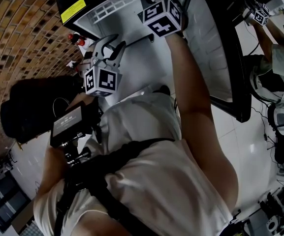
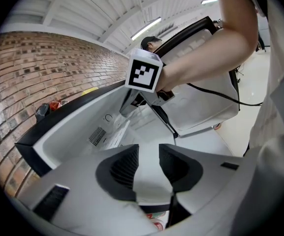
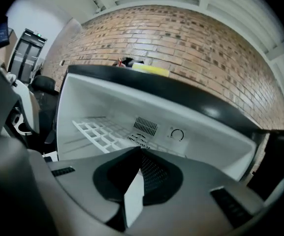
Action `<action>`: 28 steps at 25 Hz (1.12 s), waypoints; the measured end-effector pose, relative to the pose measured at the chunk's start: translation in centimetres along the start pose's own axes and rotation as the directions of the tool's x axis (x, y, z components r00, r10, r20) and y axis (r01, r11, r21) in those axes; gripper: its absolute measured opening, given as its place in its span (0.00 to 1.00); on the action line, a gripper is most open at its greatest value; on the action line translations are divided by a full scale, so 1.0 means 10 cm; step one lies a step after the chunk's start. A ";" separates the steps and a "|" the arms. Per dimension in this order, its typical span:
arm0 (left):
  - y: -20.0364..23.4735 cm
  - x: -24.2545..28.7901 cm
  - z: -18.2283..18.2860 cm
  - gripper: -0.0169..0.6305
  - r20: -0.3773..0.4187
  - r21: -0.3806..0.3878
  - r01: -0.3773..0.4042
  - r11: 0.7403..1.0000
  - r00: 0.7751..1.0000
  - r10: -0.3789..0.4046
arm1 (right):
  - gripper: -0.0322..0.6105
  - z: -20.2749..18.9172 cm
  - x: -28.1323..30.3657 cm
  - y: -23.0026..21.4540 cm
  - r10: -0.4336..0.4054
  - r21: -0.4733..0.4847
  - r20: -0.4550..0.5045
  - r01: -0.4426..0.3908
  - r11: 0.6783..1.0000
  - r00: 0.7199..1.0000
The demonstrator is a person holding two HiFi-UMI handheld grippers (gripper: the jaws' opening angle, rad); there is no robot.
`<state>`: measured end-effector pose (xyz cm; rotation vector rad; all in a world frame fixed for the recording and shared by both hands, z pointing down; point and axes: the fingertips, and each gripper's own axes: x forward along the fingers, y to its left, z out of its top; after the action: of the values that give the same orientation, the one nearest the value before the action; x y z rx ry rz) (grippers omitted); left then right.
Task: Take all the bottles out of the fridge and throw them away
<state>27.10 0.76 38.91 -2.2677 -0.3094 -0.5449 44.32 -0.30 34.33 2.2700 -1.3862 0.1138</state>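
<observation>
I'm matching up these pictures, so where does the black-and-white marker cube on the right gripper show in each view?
Head view: right gripper's black-and-white marker cube, top centre.
Left gripper view: the cube, upper centre.
Right gripper view: not in it.
Shared landmark: the brown brick wall.

Pictured from above: I wore a pale short-sleeved shirt [image 1: 146, 132], crossed by dark harness straps [image 1: 107, 176], and a black screen unit [image 1: 69, 124] was mounted at my chest. My left gripper [image 2: 149, 151] and right gripper [image 3: 140, 150] had smooth light-grey shells, each with black ribbed pads [image 2: 124, 168] set into rounded black hollows. Each gripper carried a marker cube [image 1: 101, 81] printed with bold black-and-white squares. A thin black cable [image 2: 220, 96] ran beside my bare right forearm.
</observation>
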 end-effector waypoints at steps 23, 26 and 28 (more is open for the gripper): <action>0.41 0.08 -0.13 0.24 0.034 0.009 -0.181 0.983 0.983 0.181 | 0.05 0.38 -0.89 0.96 0.332 0.012 0.202 -0.341 0.940 0.921; 0.38 0.06 -0.19 0.24 0.014 0.016 -0.176 0.984 0.984 0.176 | 0.05 0.40 -0.92 1.08 0.365 0.010 0.211 -0.375 0.927 0.907; 0.36 0.03 -0.23 0.22 0.006 0.023 -0.171 0.985 0.985 0.171 | 0.05 0.42 -0.94 1.11 0.378 0.021 0.226 -0.392 0.920 0.898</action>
<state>28.09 -3.35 38.22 -2.2468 -0.1201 -0.4455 29.49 1.33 31.60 2.0761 -1.9666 0.0394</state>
